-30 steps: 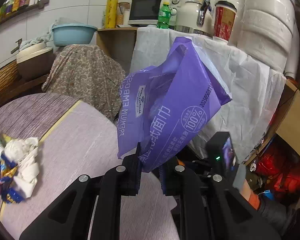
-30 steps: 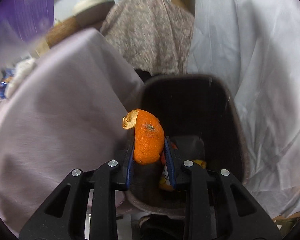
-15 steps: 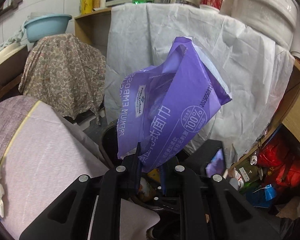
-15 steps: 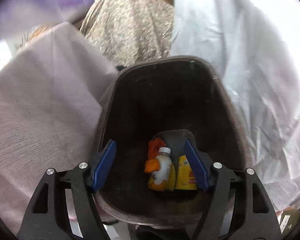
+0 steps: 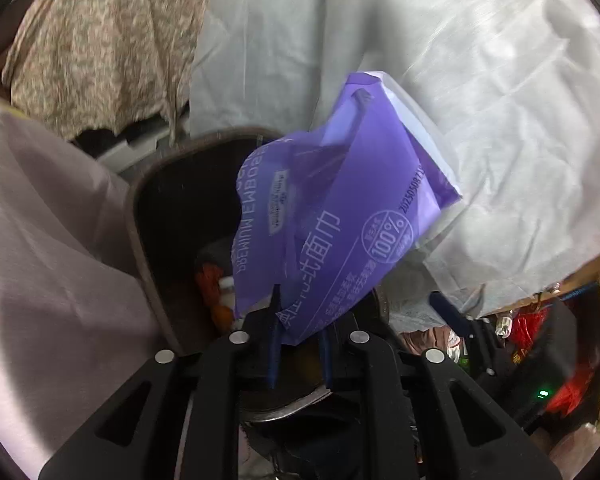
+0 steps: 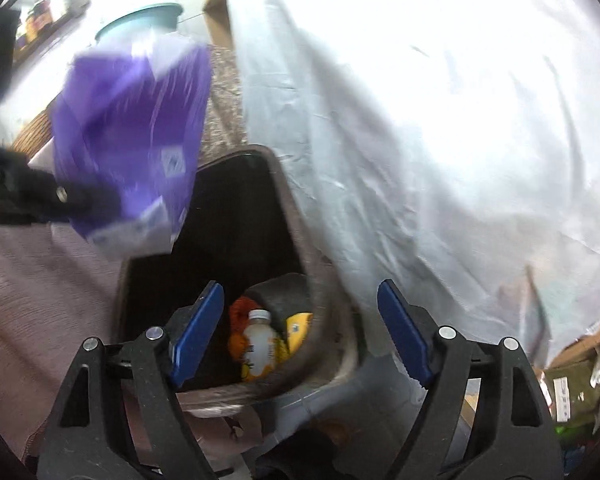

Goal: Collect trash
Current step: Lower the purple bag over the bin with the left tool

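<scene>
While the left gripper [image 5: 298, 334] pinches a purple wipes packet [image 5: 340, 216] over the brown trash bin [image 6: 300, 220], the right gripper [image 6: 300, 332] hangs wide open above its near rim.

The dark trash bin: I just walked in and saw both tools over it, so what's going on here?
A person is collecting trash with two handheld tools. The left tool is shut on a crumpled purple plastic wrapper, holding it above the dark brown plastic trash bin. The right tool is open and empty over the bin, where a small white-capped bottle and orange peel lie.
</scene>
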Tool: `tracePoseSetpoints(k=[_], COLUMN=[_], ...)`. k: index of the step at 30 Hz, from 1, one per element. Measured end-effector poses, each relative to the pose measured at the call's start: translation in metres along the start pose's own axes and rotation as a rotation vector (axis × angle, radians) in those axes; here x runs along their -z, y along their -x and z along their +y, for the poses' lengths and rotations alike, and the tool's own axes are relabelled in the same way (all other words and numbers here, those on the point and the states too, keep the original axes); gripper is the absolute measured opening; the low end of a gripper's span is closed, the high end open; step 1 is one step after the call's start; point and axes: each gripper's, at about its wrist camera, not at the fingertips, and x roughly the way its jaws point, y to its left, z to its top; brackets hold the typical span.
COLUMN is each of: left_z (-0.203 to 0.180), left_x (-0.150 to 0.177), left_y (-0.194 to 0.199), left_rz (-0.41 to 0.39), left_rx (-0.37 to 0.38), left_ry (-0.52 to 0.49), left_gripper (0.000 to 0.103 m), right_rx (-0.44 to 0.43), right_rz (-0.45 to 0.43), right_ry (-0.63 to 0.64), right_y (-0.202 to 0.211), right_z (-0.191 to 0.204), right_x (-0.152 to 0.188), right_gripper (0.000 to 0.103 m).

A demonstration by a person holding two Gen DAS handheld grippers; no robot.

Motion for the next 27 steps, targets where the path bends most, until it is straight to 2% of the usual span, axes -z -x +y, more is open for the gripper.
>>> tracePoseSetpoints(k=[2,3,4,10,15,21,27], left_z=[0.003,0.004,0.005,0.008,0.003,0.013,0.054], left_x=[-0.001,-0.001,0.0,0.004,0.01,0.034,0.079], left_y=[-0.007,-0.007,-0.005,0.015,0.039,0.091,0.161], left_rz=[0.033,0.037,0.028,-0.03,-0.1,-0.209,-0.364], left_rx=[0.038,0.052,0.055,0.064,0.033,-0.001,-0.104], left_ry=[0.032,0.043,0.052,0.056,-0.013,-0.103,-0.128], left_gripper=[0.038,0.058,0.07,0.07,0.073,0.078,0.08], right_rx=[0.023,0.03,0.032,0.06,0.052,-0.011,-0.104], right_rz=[-0.009,-0.013,-0.016,-0.015,-0.016,-0.04,-0.051], right_ry=[-0.003,-0.007,-0.016,-0.061,-0.046,-0.006,0.085], right_y=[0.002,0.003,0.004,0.007,0.01,0.026,0.045], right_z=[-0.007,-0.01,-0.014,-0.028,-0.021,0.009,0.059], right_x=[0.0,0.001,0.001,0.006,0.004,-0.007,-0.015], right_gripper=[0.079,0.08,0.082,0.083,0.083,0.086,0.088])
